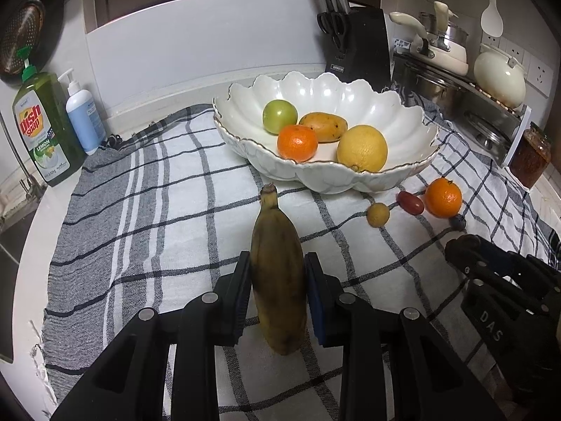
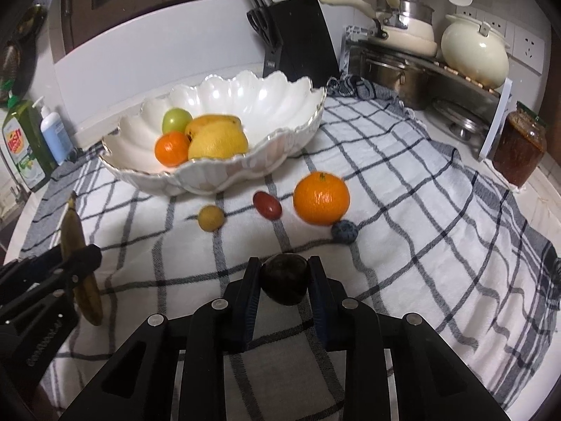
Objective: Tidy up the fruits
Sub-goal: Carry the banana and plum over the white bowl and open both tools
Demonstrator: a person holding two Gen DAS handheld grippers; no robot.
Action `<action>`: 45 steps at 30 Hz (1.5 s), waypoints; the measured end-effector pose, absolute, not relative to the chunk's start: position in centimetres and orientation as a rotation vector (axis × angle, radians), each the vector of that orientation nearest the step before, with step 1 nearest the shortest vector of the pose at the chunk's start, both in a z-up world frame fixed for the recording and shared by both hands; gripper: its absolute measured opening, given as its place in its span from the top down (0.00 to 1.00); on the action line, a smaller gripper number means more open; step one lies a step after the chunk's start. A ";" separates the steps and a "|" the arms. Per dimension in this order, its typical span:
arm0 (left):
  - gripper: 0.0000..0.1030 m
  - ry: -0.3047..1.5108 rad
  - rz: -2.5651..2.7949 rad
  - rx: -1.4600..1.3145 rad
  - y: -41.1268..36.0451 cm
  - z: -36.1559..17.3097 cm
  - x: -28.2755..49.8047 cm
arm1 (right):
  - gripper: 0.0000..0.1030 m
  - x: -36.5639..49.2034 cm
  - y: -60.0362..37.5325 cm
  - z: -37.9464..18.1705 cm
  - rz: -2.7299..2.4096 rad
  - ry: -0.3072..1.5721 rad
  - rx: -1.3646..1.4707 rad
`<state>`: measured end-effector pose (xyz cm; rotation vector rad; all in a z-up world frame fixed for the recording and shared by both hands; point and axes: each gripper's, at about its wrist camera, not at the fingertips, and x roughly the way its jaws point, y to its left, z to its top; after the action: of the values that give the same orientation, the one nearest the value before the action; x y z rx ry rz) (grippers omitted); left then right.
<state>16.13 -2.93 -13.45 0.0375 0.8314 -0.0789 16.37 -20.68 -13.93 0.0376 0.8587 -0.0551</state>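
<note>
White glazed ceramic with a scalloped, gilt-edged rim makes up the bowl (image 1: 326,133), which sits toward the far edge of the bench on a checked woven cloth (image 1: 147,210). Seen from the left wrist, four fruits already lie inside: a smooth green apple (image 1: 279,116), a speckled mango (image 1: 323,126), a glossy mandarin (image 1: 297,142) and a dimpled yellow citrus (image 1: 362,148). The left hand-held gripper (image 1: 277,296) pinches a dull, browning banana (image 1: 278,280) between its blue pads, stem aimed at the bowl. Whether the banana has left the cloth, I cannot tell. Just in front of the bowl, nearer the right edge, a second mandarin (image 1: 443,198), a small red oval fruit (image 1: 410,202) and a small tan round fruit (image 1: 378,214) wait on the cloth.

From the right wrist, the right hand-held gripper (image 2: 284,282) is pressed onto a dark, matte, round fruit (image 2: 284,280), near the bench's front edge. Ahead of it lie a bluish, rough-skinned little fruit (image 2: 344,231), the mandarin, the red oval and the tan one, all apart from each other. The left gripper and banana show at this view's left border.

My judgement: roughly a third done. Four fruits are bowled, two are gripped, and four loose ones remain to be collected.
</note>
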 end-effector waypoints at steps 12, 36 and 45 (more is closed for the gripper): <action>0.71 0.793 -0.088 0.038 -3.1 -11.4 16.5 | 0.73 16.0 -20.5 -10.9 -0.040 0.800 0.041; 0.71 0.726 -0.095 0.076 -3.3 -6.4 22.7 | 0.73 22.1 -21.2 -5.7 -0.052 0.711 0.020; 0.71 0.708 -0.087 0.077 -3.1 -5.3 26.7 | 0.73 26.0 -21.3 -5.0 -0.059 0.707 -0.006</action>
<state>26.69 -3.08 -5.34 0.0769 0.7081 -0.0868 25.97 -21.26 -4.98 -0.0062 0.7073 -0.0592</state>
